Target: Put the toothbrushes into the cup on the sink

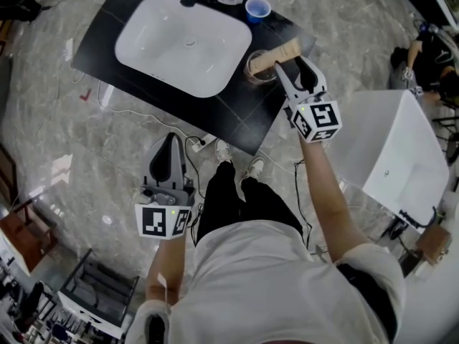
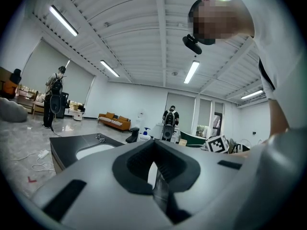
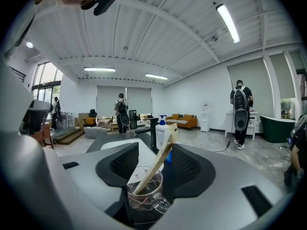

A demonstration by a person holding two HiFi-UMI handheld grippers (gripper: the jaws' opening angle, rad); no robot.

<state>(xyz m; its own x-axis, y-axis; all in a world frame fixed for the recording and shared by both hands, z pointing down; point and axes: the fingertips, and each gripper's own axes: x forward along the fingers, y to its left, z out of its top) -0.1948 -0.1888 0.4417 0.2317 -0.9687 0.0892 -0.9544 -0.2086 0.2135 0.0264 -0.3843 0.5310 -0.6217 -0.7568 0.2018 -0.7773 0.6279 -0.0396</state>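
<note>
Right gripper [image 1: 292, 67] jaws wide, clear of toothbrush [image 3: 160, 157] leaning in glass cup [image 3: 144, 198] near tabletop [image 1: 237, 120] edge; left gripper [image 2: 154, 176] jaws closed, empty.

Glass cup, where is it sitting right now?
In the head view the glass cup stands on the black counter just right of the white basin, nearer the person than the blue cup, with a toothbrush leaning in it.
</note>
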